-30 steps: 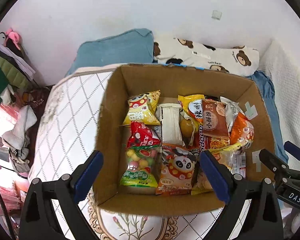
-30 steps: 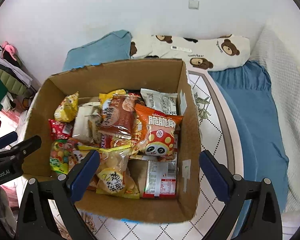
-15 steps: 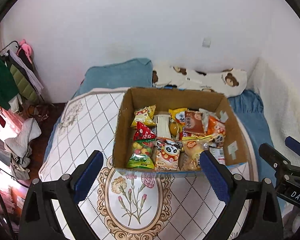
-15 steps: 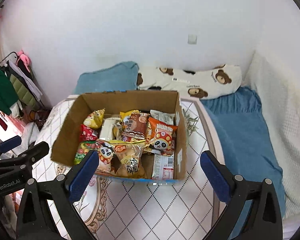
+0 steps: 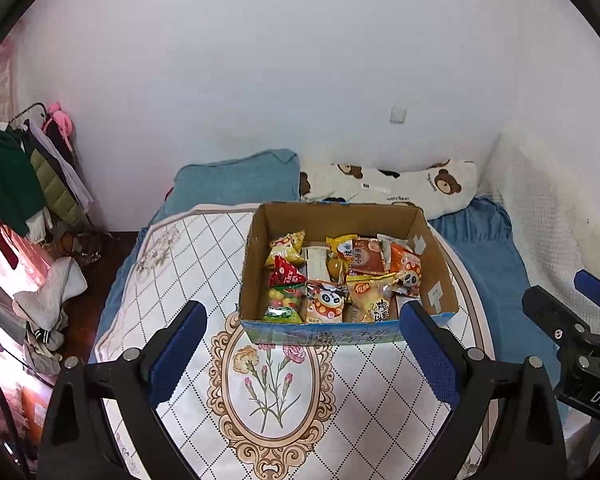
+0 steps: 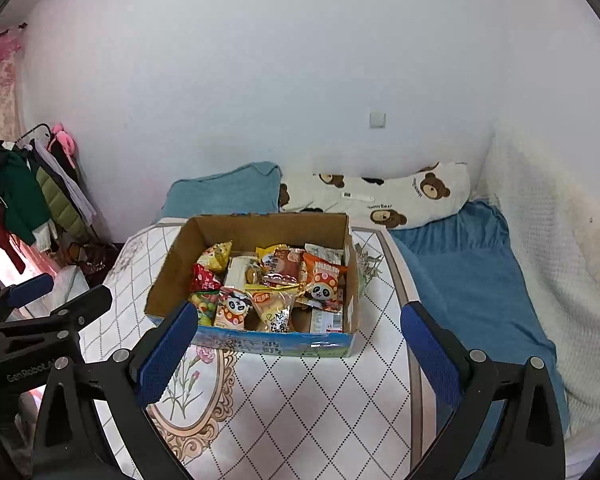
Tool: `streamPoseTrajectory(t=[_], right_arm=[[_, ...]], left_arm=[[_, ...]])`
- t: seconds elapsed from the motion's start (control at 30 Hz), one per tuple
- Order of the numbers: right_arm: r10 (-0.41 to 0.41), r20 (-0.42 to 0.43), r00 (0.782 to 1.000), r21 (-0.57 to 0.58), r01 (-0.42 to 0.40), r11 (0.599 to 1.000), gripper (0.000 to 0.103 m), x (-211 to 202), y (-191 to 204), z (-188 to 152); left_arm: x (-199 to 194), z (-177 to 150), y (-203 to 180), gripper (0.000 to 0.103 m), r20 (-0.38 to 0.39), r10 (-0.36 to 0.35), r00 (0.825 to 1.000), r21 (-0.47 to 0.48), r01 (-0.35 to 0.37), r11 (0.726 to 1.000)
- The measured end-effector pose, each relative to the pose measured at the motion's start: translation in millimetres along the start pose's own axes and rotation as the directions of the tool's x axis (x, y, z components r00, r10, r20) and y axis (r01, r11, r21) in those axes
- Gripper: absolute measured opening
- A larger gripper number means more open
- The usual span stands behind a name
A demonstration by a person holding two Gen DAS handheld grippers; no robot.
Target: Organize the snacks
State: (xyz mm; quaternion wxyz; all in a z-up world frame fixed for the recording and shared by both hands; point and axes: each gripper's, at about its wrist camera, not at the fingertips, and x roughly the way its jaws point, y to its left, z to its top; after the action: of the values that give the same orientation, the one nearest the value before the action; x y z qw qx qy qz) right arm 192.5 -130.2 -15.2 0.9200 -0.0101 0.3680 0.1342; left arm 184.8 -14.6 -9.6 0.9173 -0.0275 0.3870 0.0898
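An open cardboard box [image 5: 436, 256] stands on a white table with a diamond and flower pattern [image 5: 268, 384]. It also shows in the right wrist view [image 6: 168, 280]. It holds several snack packets: a red packet [image 5: 286, 274], a panda packet [image 5: 326, 300], an orange panda packet [image 6: 322, 280], a yellow bag [image 6: 216, 256]. My left gripper [image 5: 304, 352] is open and empty, well back from the box. My right gripper [image 6: 300, 352] is open and empty, also back from the box.
Behind the table lies a bed with a blue pillow [image 5: 236, 178], a bear-print pillow [image 5: 400, 188] and a blue sheet [image 6: 460, 272]. A clothes rack [image 5: 24, 176] stands at the left. A white blanket [image 6: 548, 240] covers the right side.
Both grippers have pulled back and up from directly over the box; the box now looks small and far. Both stay open and empty.
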Motion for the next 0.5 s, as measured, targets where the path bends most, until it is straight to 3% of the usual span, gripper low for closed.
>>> streamPoseTrajectory(t=[0.27, 0.5], right_arm=[[0.014, 0.013, 1.000, 0.001, -0.014, 1.000, 0.103, -30, -2, -4], [-0.001, 0.001, 1.000, 0.017, 0.001, 1.000, 0.103, -16, -10, -6]], left_arm=[[-12, -5, -3, 0.099, 0.016, -0.008, 1.000, -0.009, 0.009, 1.000], [13, -7, -5, 0.103, -0.022, -0.022, 1.000, -0.009, 0.022, 1.000]])
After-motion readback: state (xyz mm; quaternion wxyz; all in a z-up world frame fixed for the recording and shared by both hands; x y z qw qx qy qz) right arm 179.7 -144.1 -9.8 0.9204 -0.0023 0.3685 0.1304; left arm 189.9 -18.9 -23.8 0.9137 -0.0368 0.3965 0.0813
